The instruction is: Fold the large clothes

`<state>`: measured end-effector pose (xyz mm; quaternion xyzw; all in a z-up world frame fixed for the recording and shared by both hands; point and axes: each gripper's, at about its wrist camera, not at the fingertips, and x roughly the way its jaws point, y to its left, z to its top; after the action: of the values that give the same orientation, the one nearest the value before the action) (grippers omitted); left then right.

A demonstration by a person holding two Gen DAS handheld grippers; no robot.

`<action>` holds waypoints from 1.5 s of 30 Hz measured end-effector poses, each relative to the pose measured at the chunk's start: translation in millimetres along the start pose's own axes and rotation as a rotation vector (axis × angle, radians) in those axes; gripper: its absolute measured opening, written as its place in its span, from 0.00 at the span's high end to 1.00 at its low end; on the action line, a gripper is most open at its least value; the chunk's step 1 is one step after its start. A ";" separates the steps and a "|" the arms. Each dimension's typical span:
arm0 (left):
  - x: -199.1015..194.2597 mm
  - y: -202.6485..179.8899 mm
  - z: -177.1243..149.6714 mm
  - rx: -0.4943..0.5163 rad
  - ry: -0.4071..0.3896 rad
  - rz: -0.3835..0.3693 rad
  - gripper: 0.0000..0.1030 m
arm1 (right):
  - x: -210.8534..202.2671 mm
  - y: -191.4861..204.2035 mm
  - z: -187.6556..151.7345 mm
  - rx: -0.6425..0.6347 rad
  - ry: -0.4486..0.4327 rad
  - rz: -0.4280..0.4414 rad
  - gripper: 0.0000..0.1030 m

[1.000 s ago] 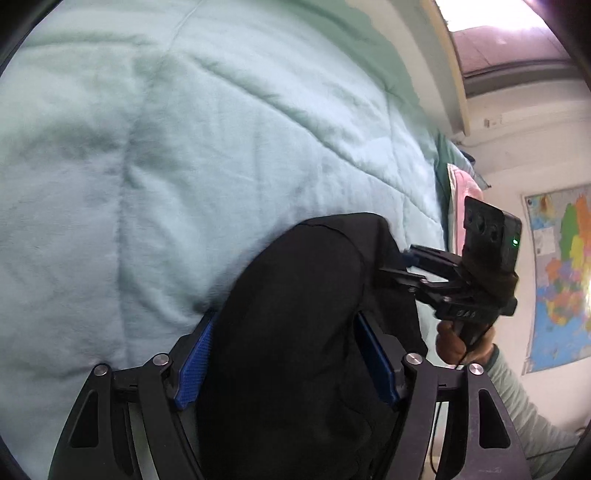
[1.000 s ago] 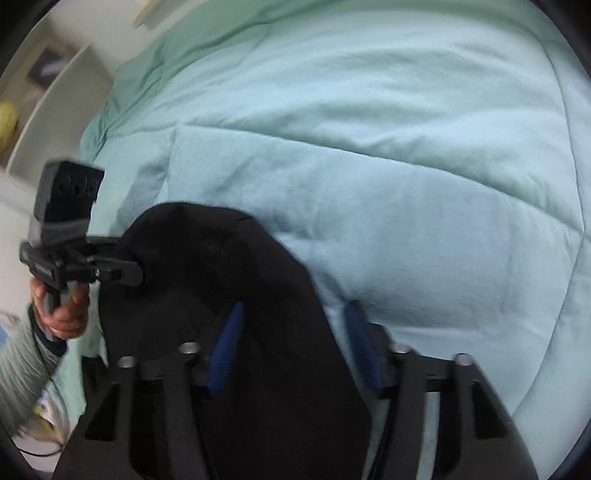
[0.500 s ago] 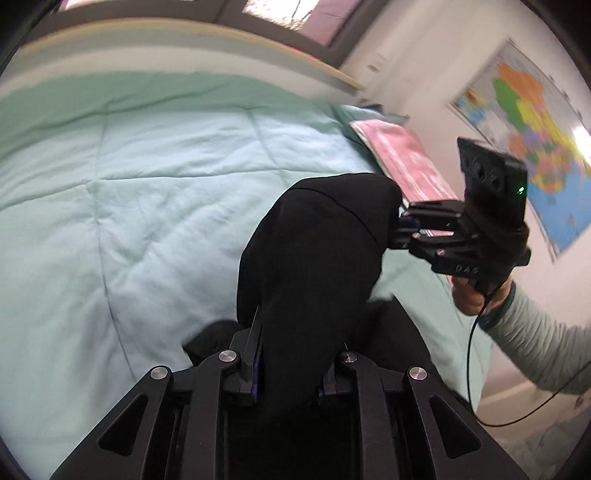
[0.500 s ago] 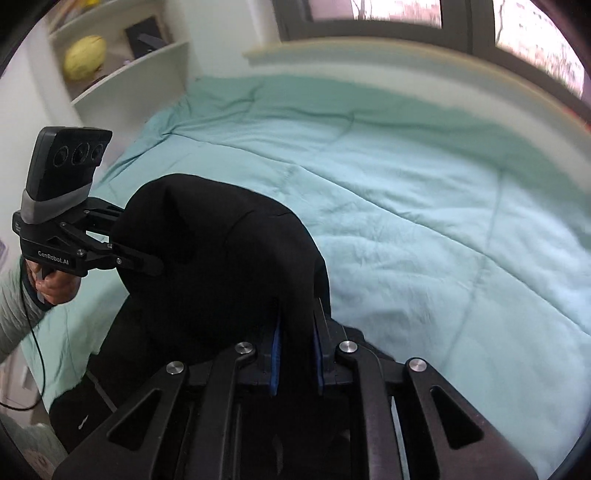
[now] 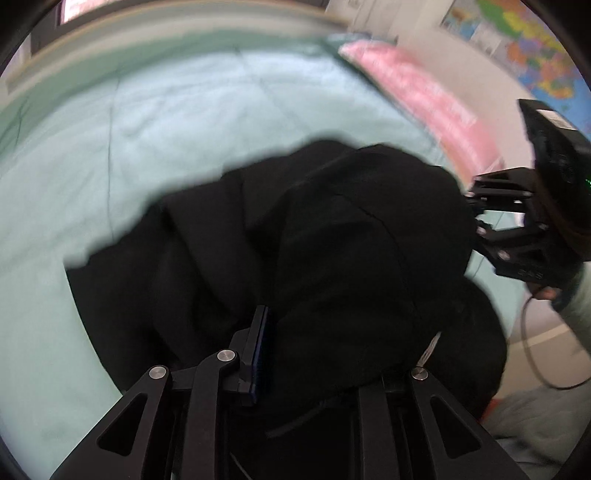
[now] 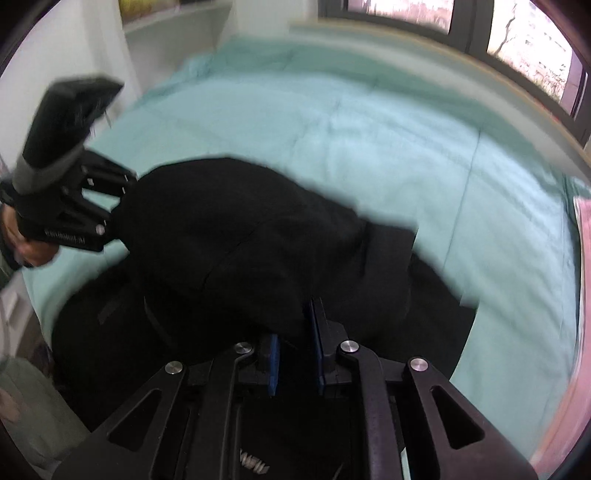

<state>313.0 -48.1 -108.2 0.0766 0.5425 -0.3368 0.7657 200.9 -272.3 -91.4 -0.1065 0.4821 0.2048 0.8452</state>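
Left wrist view: we find our left claw [image 5: 295, 354] clenched on a bunch of the black garment [image 5: 332, 240]. One blue pad [image 5: 260, 354] shows at the left of the pinch; the other is buried under cloth. The garment is plain black, thick and matte, with a curved seam running over its raised hump. It is lifted at the pinch and drapes down in heavy folds onto the bed [image 5: 129, 129], whose cover is pale green and quilted. A flat black panel trails out to the left on the cover. At the right edge, our right claw [image 5: 476, 214] meets the far side of the hump; the cloth hides its tips. A pink pillow [image 5: 417, 92] lies near the far corner of the bed, and a map [image 5: 535, 48] hangs on the wall behind.

Right wrist view: we find our right claw [image 6: 295, 350] clamped on a fold of the same garment [image 6: 240, 240], both blue pads [image 6: 274, 360] showing with black cloth between them. The hump spans from this pinch to our left claw [image 6: 118, 206] at the left. The rest sags onto the bed [image 6: 369, 129]. The frame is motion-blurred; edges are soft. Windows [image 6: 480, 33] stand beyond the bed.
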 end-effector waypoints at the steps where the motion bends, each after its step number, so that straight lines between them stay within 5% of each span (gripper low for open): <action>1: 10.0 0.6 -11.1 -0.030 0.026 0.002 0.79 | 8.7 4.8 -11.7 0.008 0.036 0.004 0.81; 5: 24.0 -6.3 -44.4 -0.048 0.062 0.052 0.79 | 31.5 8.0 -48.2 0.083 0.165 0.015 0.80; 9: -6.7 -2.8 -47.8 -0.078 0.053 0.027 0.71 | 10.7 -18.5 -49.7 0.215 0.148 0.036 0.79; 13: -56.1 5.8 -38.0 -0.111 -0.037 0.016 0.71 | -30.7 -49.0 -15.9 0.330 -0.013 0.083 0.52; 16: -89.2 14.3 -6.0 -0.172 -0.174 -0.069 0.64 | -41.0 -72.0 22.1 0.412 -0.114 0.116 0.32; 18: -89.0 20.3 12.5 -0.219 -0.213 -0.127 0.48 | -26.7 -78.9 42.6 0.463 -0.099 0.108 0.32; 22: -63.3 33.4 25.6 -0.326 -0.193 -0.206 0.49 | 34.1 -75.7 55.4 0.504 0.003 0.147 0.33; 25: -65.7 44.4 13.5 -0.384 -0.217 -0.256 0.48 | 61.9 -55.4 35.4 0.463 0.100 0.148 0.33; 29: -10.5 34.7 1.3 -0.399 -0.091 -0.287 0.48 | 95.7 -29.5 -13.6 0.407 0.200 0.068 0.34; 31: 36.9 29.2 -18.4 -0.399 0.034 -0.235 0.48 | 99.6 -23.8 -32.8 0.457 0.157 0.069 0.33; 33: 57.5 21.5 -39.8 -0.347 0.025 -0.134 0.49 | 98.6 -19.3 -41.9 0.470 0.119 0.046 0.33; 36: 60.9 29.9 -46.9 -0.421 -0.002 -0.155 0.50 | 100.5 -8.1 -48.9 0.441 0.113 0.011 0.33; 40: 33.2 23.8 -39.1 -0.409 -0.027 -0.165 0.51 | 82.5 -2.9 -39.2 0.414 0.132 0.031 0.32; 45: -24.8 14.2 -50.3 -0.380 -0.144 -0.266 0.49 | 13.9 10.2 -38.2 0.369 0.012 0.112 0.32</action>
<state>277.7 -2.3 -109.9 -0.1651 0.5455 -0.3310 0.7521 173.1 -274.1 -122.8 0.0758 0.5217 0.1590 0.8348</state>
